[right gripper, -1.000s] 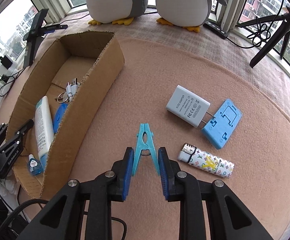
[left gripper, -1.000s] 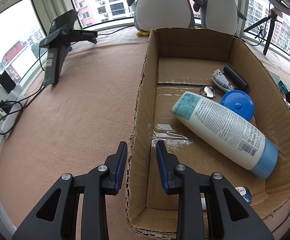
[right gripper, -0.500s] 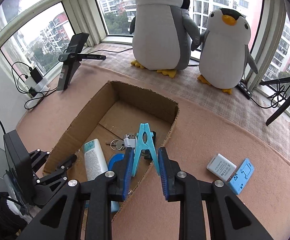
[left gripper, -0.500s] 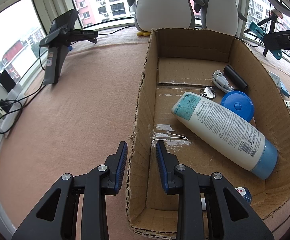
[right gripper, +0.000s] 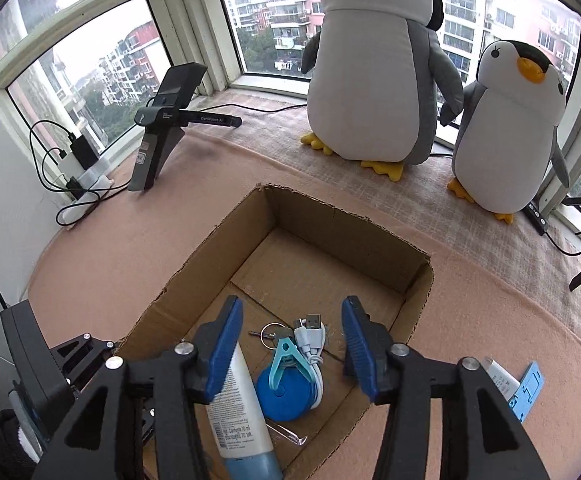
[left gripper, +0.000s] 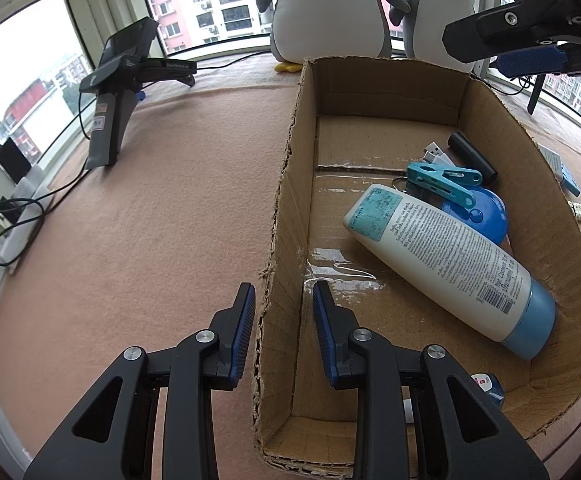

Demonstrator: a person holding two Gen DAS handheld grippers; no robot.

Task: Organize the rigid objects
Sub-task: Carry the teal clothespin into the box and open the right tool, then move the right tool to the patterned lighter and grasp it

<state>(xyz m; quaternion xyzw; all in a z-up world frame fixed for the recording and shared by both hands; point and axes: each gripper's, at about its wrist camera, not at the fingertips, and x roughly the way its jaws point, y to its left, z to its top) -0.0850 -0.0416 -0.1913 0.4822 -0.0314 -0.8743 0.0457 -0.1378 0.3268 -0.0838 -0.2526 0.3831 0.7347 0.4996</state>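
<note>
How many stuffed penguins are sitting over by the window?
2. The big penguin stands on the ledge behind the cardboard box; the small penguin stands close beside it, toward the right of the right wrist view. No others are visible.

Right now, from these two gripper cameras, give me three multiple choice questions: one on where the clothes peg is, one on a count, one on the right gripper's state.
1. Where does the teal clothes peg lie?
A. on the mat beside the box
B. inside the cardboard box, partly on the blue round case
C. between the right gripper's fingers

2. How many plush penguins stand by the window?
A. one
B. two
C. three

3. How is the right gripper?
A. open, holding nothing
B. shut on the peg
C. shut on the lotion tube

Key: 1 B, the peg rests among the box contents; 2 B, a large penguin and a small penguin; 3 A, its jaws stand wide apart above the box.
</note>
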